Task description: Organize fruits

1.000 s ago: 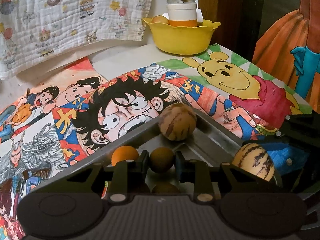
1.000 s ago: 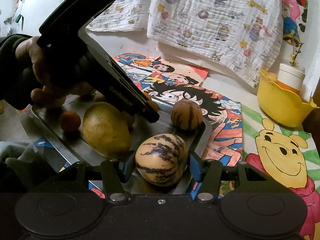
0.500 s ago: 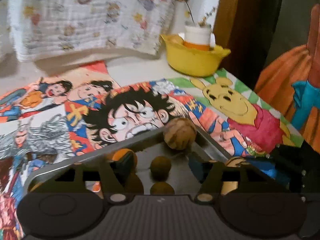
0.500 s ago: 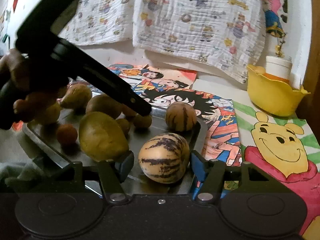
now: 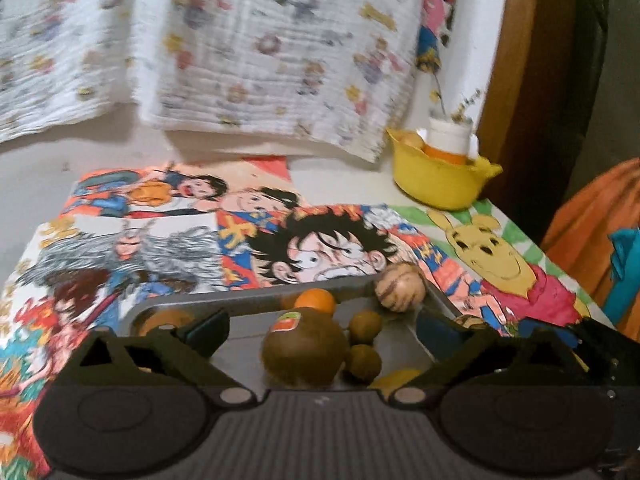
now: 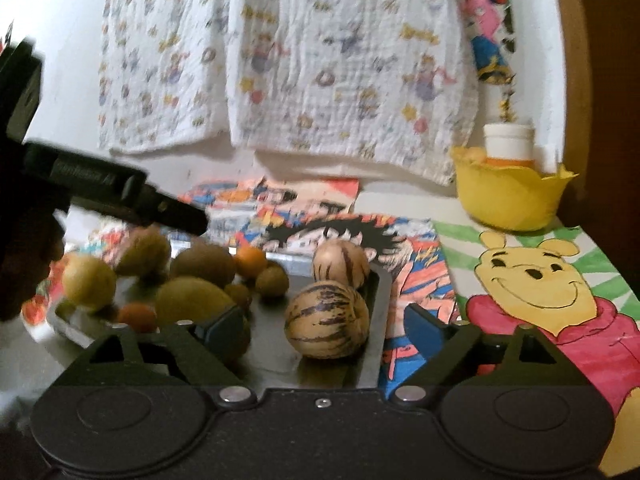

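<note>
Both my claws are spreading, pinching nothing: the left gripper [image 5: 322,330] over the kiwi [image 5: 304,348], the right gripper [image 6: 324,320] around a striped melon [image 6: 326,320]. Fruit crowds the tray [image 6: 374,344] at lower centre; the sorting looks nearly done.

It looks like a home: a child's printed cloth [image 6: 288,60] hangs on the wall, and cartoon drawings [image 5: 320,248] cover the table.
</note>
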### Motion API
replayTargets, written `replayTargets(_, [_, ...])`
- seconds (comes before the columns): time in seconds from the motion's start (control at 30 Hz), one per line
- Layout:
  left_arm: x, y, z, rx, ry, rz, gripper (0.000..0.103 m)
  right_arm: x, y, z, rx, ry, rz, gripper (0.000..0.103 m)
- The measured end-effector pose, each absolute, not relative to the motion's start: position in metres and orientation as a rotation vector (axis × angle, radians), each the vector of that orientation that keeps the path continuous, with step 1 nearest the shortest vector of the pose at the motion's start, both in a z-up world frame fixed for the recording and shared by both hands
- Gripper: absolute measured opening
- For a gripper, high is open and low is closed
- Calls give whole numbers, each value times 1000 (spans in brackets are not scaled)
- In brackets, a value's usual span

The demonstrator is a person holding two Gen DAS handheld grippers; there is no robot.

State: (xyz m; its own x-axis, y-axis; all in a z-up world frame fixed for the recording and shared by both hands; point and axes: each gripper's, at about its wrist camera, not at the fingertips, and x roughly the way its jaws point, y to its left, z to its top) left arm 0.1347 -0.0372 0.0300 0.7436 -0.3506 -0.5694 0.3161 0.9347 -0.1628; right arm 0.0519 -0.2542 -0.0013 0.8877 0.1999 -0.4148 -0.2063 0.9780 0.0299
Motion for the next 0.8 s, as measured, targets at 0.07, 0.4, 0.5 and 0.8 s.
replayTargets(0.07, [127,-28,29,-77,621,-335,102,47,-252,0,28,406,207,94])
replayTargets(0.4, [82,17,24,-108,592,-184,103,21,-230,11,76,336,203,102])
replayTargets(0.5, [69,23,22,-100,587,-157,102,11,-227,14,94,324,204,102])
replayTargets(0.8, [27,33,13,-79,554,-106,103,-11,-219,17,146,325,222,102])
